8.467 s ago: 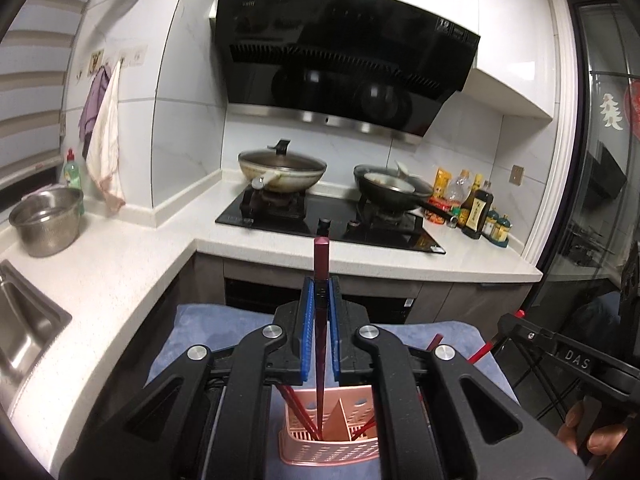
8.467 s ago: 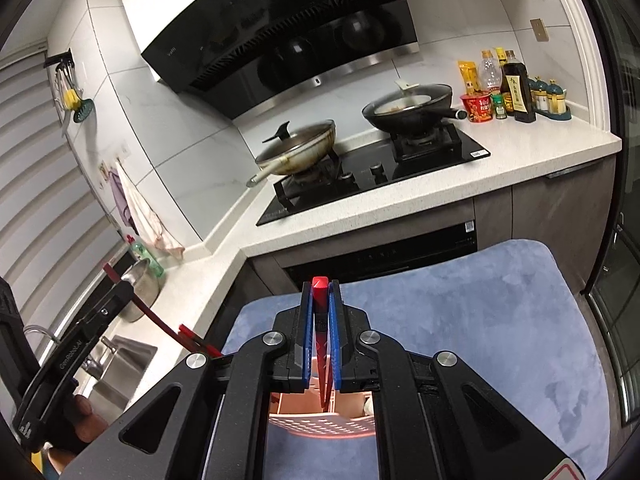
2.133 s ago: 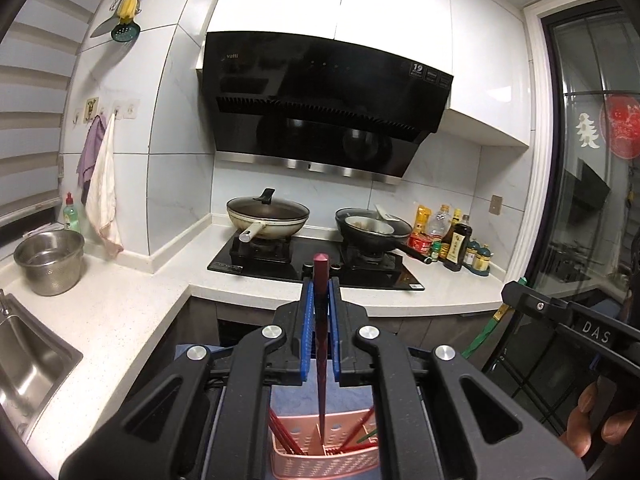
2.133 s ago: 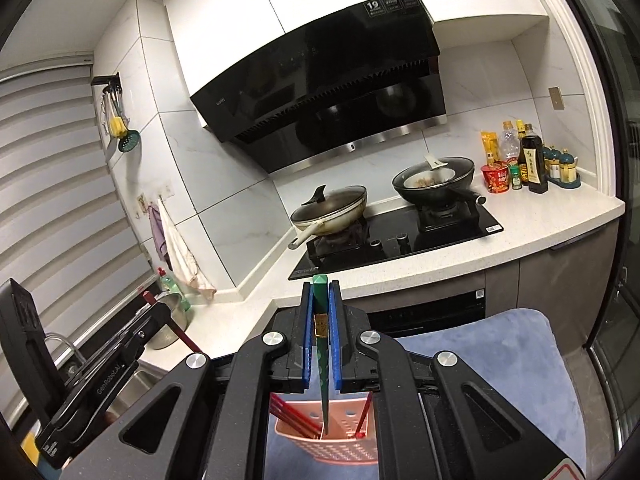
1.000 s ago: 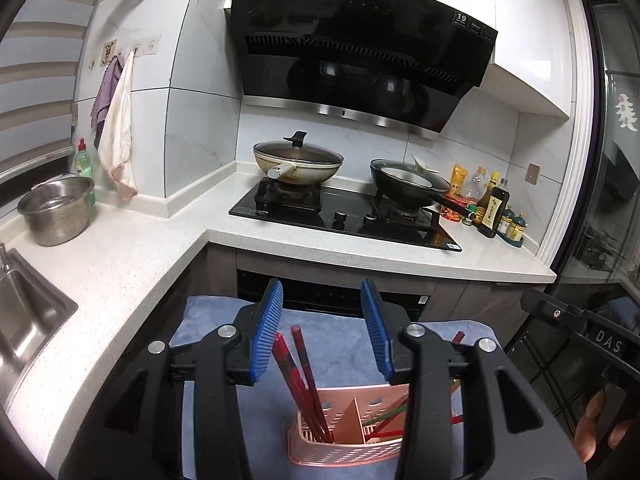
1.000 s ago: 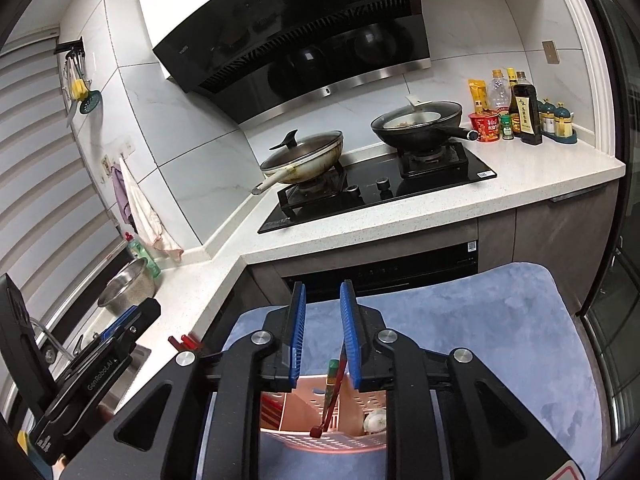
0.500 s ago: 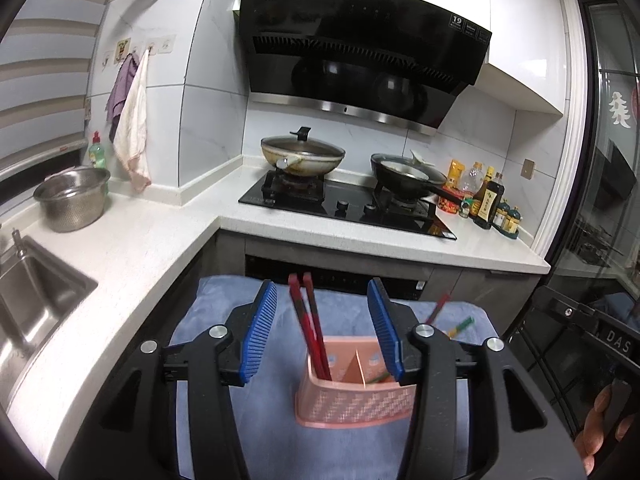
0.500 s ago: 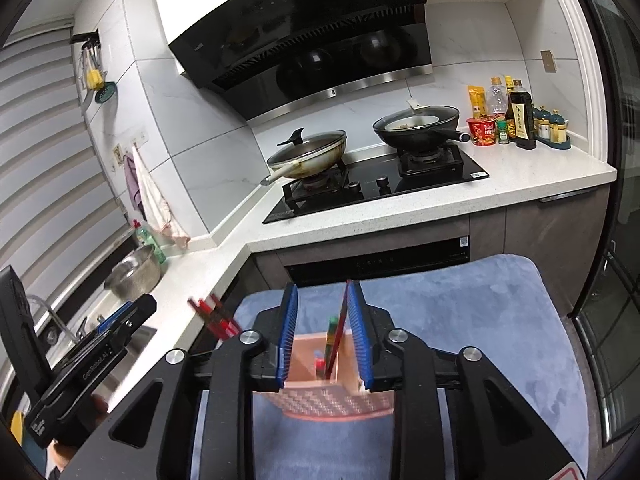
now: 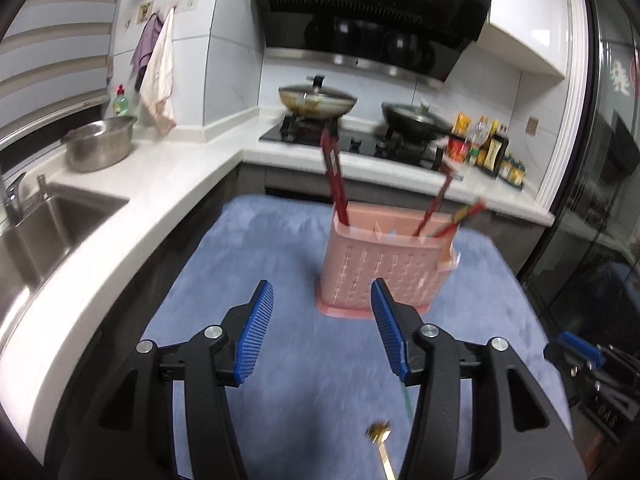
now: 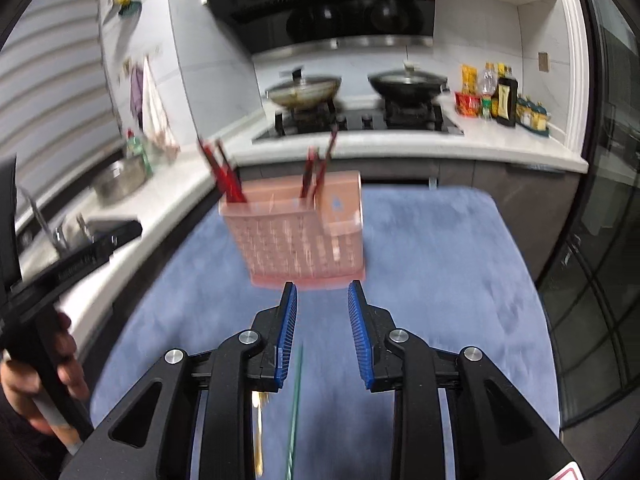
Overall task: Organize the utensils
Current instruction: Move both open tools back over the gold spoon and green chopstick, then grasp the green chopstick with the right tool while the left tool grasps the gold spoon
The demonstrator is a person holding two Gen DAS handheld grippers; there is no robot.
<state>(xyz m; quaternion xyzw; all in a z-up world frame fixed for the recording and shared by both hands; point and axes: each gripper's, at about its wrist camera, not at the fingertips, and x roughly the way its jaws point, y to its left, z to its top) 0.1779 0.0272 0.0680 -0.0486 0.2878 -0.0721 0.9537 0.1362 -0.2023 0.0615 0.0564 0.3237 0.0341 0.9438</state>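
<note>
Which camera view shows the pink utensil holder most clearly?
The left wrist view shows the pink utensil holder better: its front wall and the red chopsticks in it are less blurred. In the right wrist view the holder is also whole, but smeared by motion.

Two pans (image 9: 318,100) on a stove, steel bowl (image 9: 100,142) beside a sink (image 9: 44,224).

Both fisheye views are evenly lit yet motion-blurred, edges bowed and dark, with glare on the range hood (image 9: 372,20).
</note>
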